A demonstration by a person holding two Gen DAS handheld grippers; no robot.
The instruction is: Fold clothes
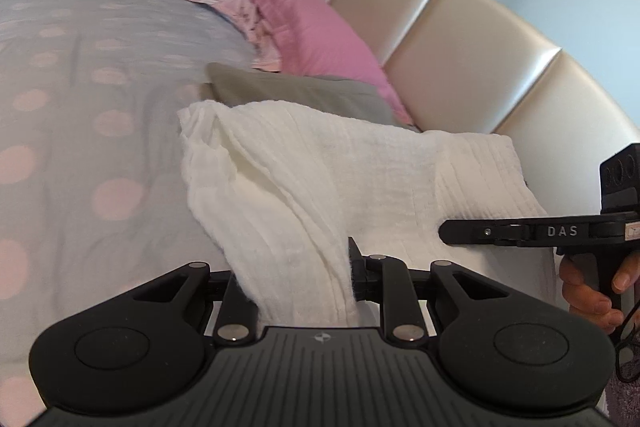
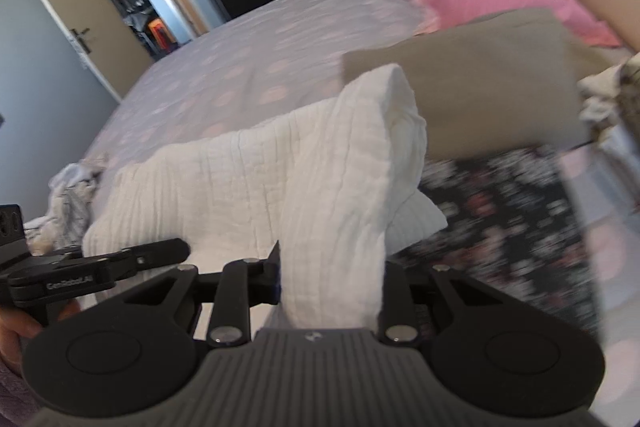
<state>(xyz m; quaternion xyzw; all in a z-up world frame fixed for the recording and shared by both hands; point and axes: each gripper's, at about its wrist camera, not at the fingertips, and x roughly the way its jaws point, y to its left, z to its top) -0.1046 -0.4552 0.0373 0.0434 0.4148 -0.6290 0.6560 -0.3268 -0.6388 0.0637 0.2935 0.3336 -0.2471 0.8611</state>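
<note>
Nearest to us, our left gripper (image 1: pixel 298 283) is clamped on a bunched edge of the white crinkled cloth (image 1: pixel 320 167); the fabric swallows its left finger, so only the right pad (image 1: pixel 354 269) shows clearly. Our right gripper (image 2: pixel 330 281) likewise pinches a fold of the same cloth (image 2: pixel 320 163), which hides its right finger almost entirely. Between the two grips the cloth hangs lifted above the bed, its lower edge cut off behind the gripper bodies. In the left wrist view the right gripper enters from the right edge, with part of the right hand (image 1: pixel 592 291) on its handle cropped by the frame. Under the cloth in the right wrist view lies a dark floral garment (image 2: pixel 500 203), blurred. Just beyond sits a grey-beige pillow (image 1: pixel 296 91), then a pink pillow (image 1: pixel 316 27) against the cream padded headboard (image 1: pixel 460 39). The polka-dot bedspread (image 1: pixel 80 87) runs far left; a crumpled pale pile (image 2: pixel 72 195) near its edge is too blurred to identify.
</note>
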